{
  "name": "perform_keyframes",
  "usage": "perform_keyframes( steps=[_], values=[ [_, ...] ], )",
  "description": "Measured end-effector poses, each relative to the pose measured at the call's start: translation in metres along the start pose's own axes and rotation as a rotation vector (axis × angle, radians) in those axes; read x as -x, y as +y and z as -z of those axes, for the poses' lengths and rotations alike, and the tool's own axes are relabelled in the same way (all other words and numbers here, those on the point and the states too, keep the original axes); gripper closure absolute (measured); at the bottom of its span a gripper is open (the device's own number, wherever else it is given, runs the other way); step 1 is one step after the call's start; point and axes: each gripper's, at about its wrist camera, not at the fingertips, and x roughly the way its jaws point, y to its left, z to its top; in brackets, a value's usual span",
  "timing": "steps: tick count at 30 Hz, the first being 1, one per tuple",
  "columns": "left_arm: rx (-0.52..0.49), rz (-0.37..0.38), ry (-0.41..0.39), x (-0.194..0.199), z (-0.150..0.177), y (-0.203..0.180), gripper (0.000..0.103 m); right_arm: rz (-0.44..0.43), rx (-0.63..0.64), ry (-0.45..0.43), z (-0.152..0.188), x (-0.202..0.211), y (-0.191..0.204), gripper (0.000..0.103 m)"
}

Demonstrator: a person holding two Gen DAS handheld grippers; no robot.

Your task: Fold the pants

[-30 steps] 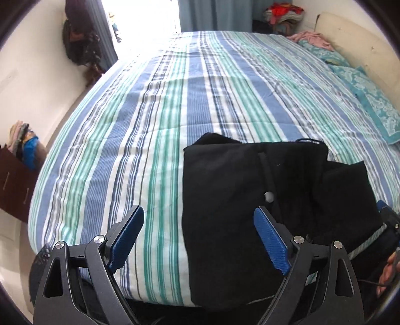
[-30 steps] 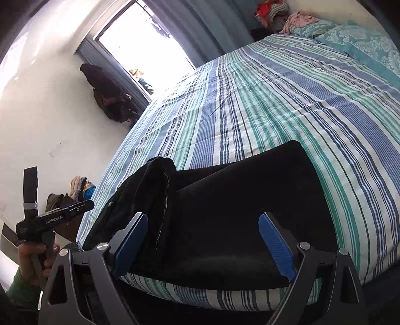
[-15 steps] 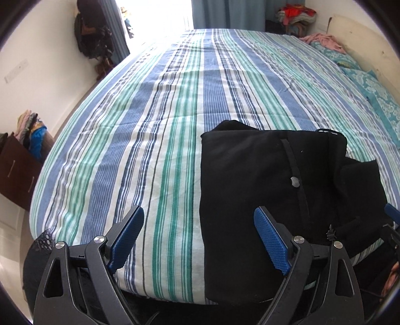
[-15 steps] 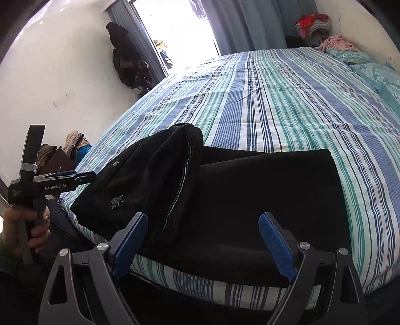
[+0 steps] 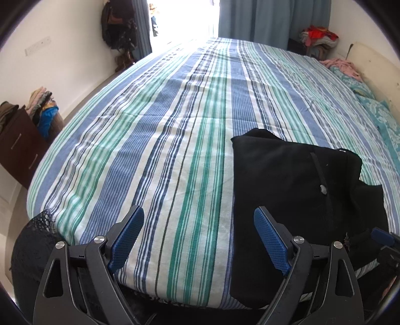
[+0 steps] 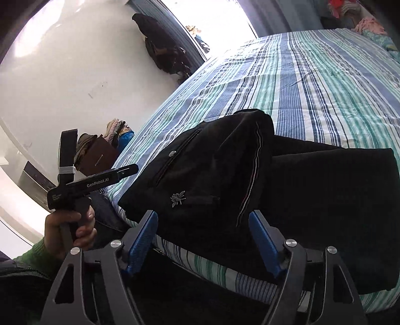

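Pants [image 5: 295, 190] lie folded on the striped bed [image 5: 175, 125], at the near edge, black fabric stacked in layers. Right wrist view: upper layer [image 6: 200, 170] with zip pocket, small metal fly pin [image 6: 178, 198] and thin side stripe sits on a flatter lower layer that runs off to the right.

Left gripper [image 5: 197, 240]: jaws spread wide, nothing between them. It hangs over bare sheet just beside the pants' left edge; right blue pad [image 5: 271, 241] overlaps the fabric edge in the picture (contact: cannot tell). In the right wrist view the same tool shows side-on, gripped by a hand [image 6: 71, 230] in a green sleeve, off the bed corner.

Right gripper [image 6: 202, 237]: jaws closing, near edge of the pants between them, pads not yet pressing on cloth.

Background: dark dresser [image 5: 17, 147] with piled clothes at left, curtain [image 5: 270, 22] and bright window at far end, teal pillow [image 5: 382, 117] on the right side of the bed.
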Motion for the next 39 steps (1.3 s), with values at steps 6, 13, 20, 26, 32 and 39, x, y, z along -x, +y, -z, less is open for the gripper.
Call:
perform_keyframes(
  steps=[6, 13, 20, 26, 32, 39],
  values=[
    [-0.015, 0.013, -0.001, -0.003, 0.003, -0.003, 0.012, -0.065, -0.154, 0.133, -0.03, -0.052, -0.027, 0.039],
    [0.011, 0.021, -0.003, -0.003, 0.005, 0.006, 0.012, -0.068, -0.278, 0.119, -0.033, -0.027, -0.048, 0.085],
    [0.001, 0.042, 0.003, -0.006, 0.004, 0.0, 0.012, -0.012, -0.42, 0.067, -0.009, 0.0, -0.089, 0.052],
    [0.002, 0.037, 0.008, -0.006, 0.005, 0.001, 0.012, -0.061, -0.449, 0.025, -0.013, -0.003, -0.091, 0.031],
    [0.008, 0.035, 0.005, -0.006, 0.006, 0.003, 0.012, -0.097, -0.459, 0.092, -0.023, -0.04, -0.085, 0.024],
    [0.03, 0.043, 0.009, -0.008, 0.006, 0.008, 0.012, -0.214, -0.508, 0.153, -0.038, -0.074, -0.09, 0.023]
  ],
)
